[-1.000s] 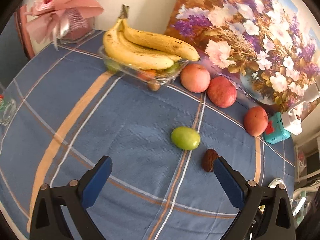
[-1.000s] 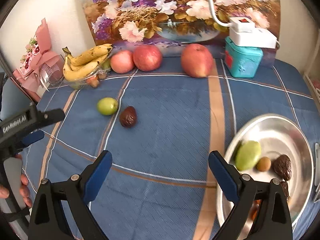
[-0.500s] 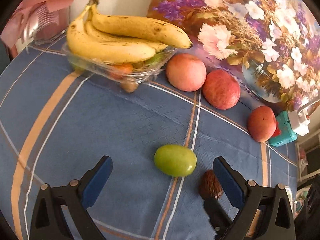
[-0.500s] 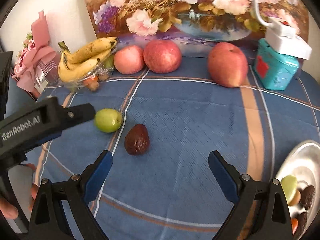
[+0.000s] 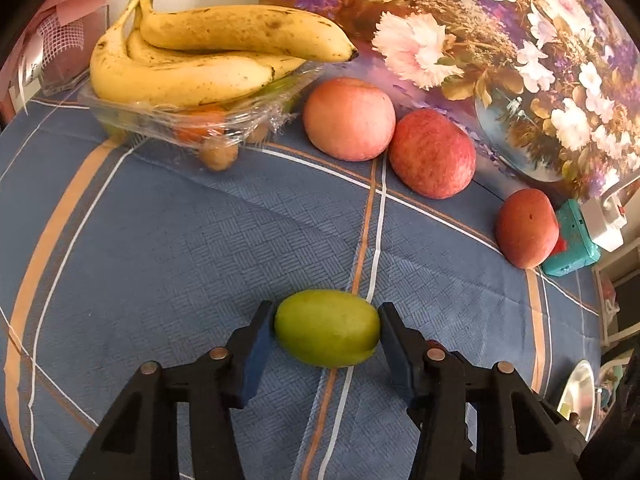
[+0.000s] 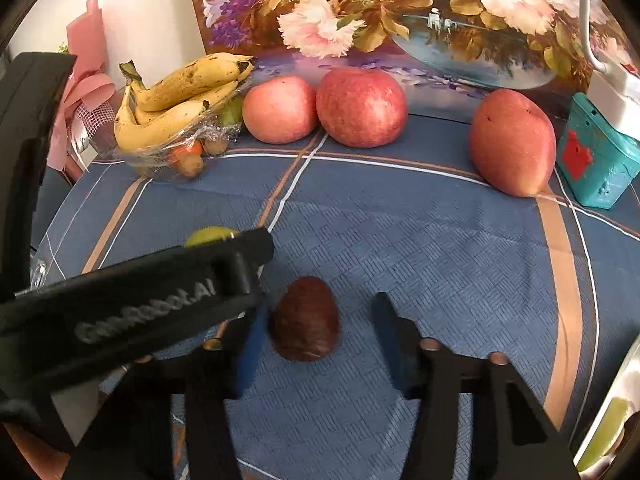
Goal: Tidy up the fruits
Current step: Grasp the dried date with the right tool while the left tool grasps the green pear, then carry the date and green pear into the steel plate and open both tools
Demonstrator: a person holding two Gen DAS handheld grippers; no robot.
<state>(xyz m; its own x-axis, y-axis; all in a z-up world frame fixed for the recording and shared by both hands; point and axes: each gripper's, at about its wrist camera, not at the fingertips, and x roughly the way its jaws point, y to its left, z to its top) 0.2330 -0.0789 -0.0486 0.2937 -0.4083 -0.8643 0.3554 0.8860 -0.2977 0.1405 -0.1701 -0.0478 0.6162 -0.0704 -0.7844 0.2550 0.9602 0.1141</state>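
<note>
Left claw (image 5: 327, 330): I am closing it on the green fruit (image 5: 327, 328); its jaws have just been narrowing and both blue pads are now touching the fruit's two ends. The fruit is sitting on the surface (image 5: 160, 240), which is wearing a blue checked cloth, right on an orange-and-white stripe.

Right claw (image 6: 316, 334): I am bringing its jaws in around the brown fruit (image 6: 305, 318); they have just been narrowing. The left pad is touching or nearly touching the fruit, the right pad is standing clear of it with cloth showing between. The brown fruit is lying on the cloth, near the green one, and my left claw's black arm is crossing in front at the left of the right view.

Bananas (image 5: 208, 56): lying on top of a clear wrapped tray (image 5: 168, 120) at the far left, small fruits showing under the film.

Apples: a pink apple (image 5: 349, 118) and a red apple (image 5: 432, 154) touching each other along the foot of the flower painting (image 5: 500, 40); a third apple (image 5: 526, 228) standing apart to the right, just beside a teal box (image 5: 574, 240).

Metal plate (image 5: 576, 396): showing at the right edge, holding some fruit.

Pink bouquet (image 5: 48, 40): sitting behind the tray, far left.
</note>
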